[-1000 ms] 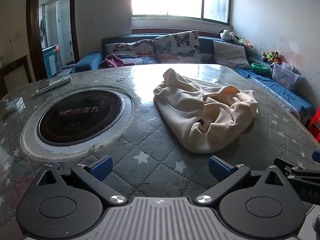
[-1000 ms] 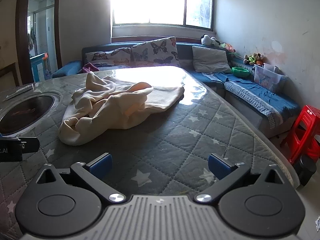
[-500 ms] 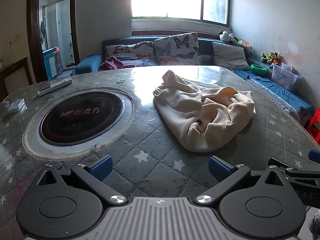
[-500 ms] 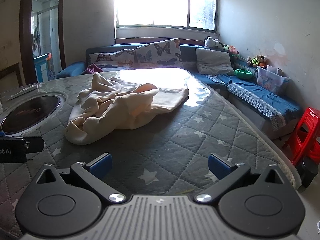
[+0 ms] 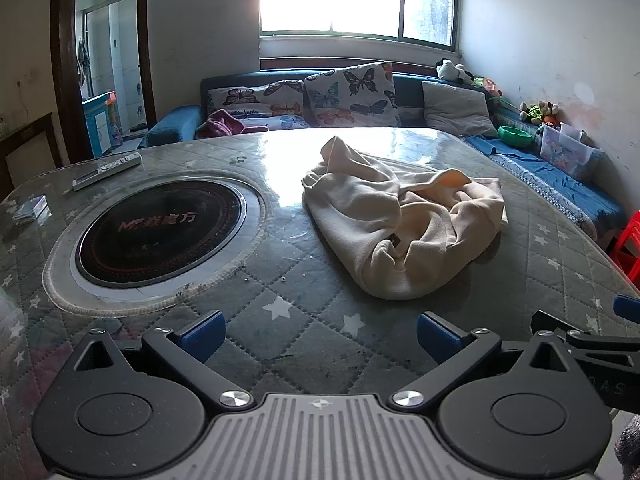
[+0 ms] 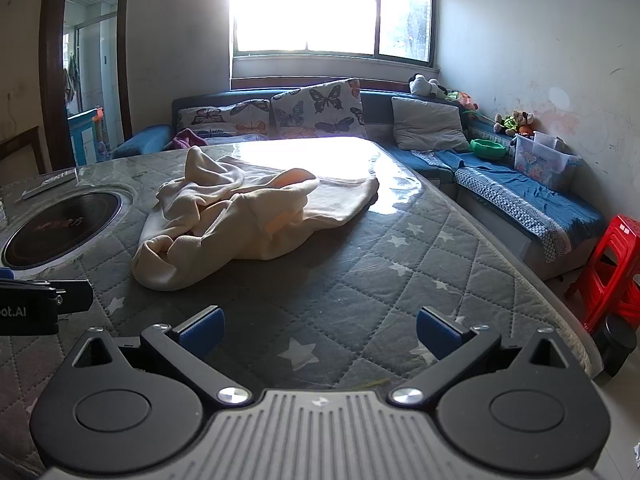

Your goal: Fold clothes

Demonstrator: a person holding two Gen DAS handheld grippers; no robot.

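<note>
At the far left of the left wrist view a small clear packet [image 5: 30, 208] and a flat grey remote control [image 5: 107, 170] lie near the edge of the grey quilted star-patterned desk [image 5: 280, 308], with the round black induction cooktop [image 5: 160, 232] set into the desk just to their right. The left gripper [image 5: 318, 330] hangs low over the near edge of the desk, its jaws spread wide with nothing between the blue pads [image 5: 202, 332]. Right of the cooktop and well ahead of that gripper, the crumpled cream fleece garment [image 5: 400, 224] lies in a loose heap on the desk, touched by neither tool. In the right wrist view the same garment [image 6: 244, 216] sits ahead and to the left, one flat part reaching toward the bright glare on the desk top. The right gripper [image 6: 318, 330] is likewise wide open and holds nothing, poised over the near desk edge [image 6: 360, 280] beside the left one. Behind the desk runs a blue sofa [image 6: 520, 192] with butterfly-print cushions [image 6: 320, 110] and a plain grey cushion [image 6: 428, 128]; farther right stand a green bowl [image 6: 488, 148], a clear plastic storage box [image 6: 544, 164] and a red plastic stool [image 6: 612, 268] on the floor.
</note>
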